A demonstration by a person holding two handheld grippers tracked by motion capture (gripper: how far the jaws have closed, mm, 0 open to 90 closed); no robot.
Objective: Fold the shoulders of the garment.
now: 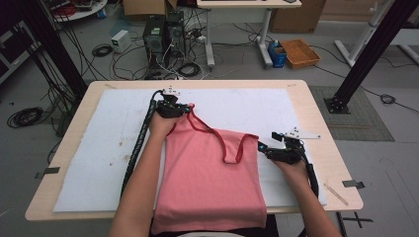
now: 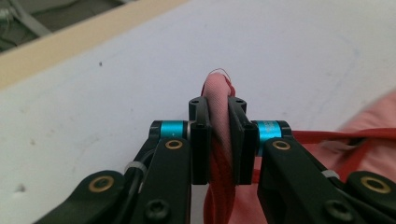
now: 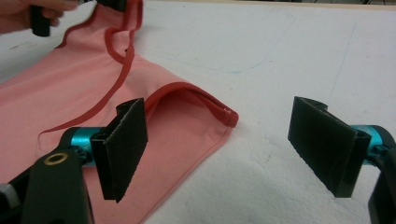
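Pink top (image 1: 210, 182) spread on white mat (image 1: 99, 158), hem hanging over near table edge. Left gripper (image 1: 187, 109) at garment's 11 o'clock corner, clamped on pink fabric. Right gripper (image 1: 261, 146) at 2 o'clock corner, jaws wide apart, gripping nothing, red-trimmed corner between them.

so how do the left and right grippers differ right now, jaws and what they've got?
The left gripper is shut on a corner of the pink top, with fabric bunched between its pads; the right gripper stands wide open and holds nothing. The left gripper sits at the top's far corner, by a red strap; the right gripper is beside the near shoulder corner, off the cloth. Both have black jaws with blue collars and are over the white mat.
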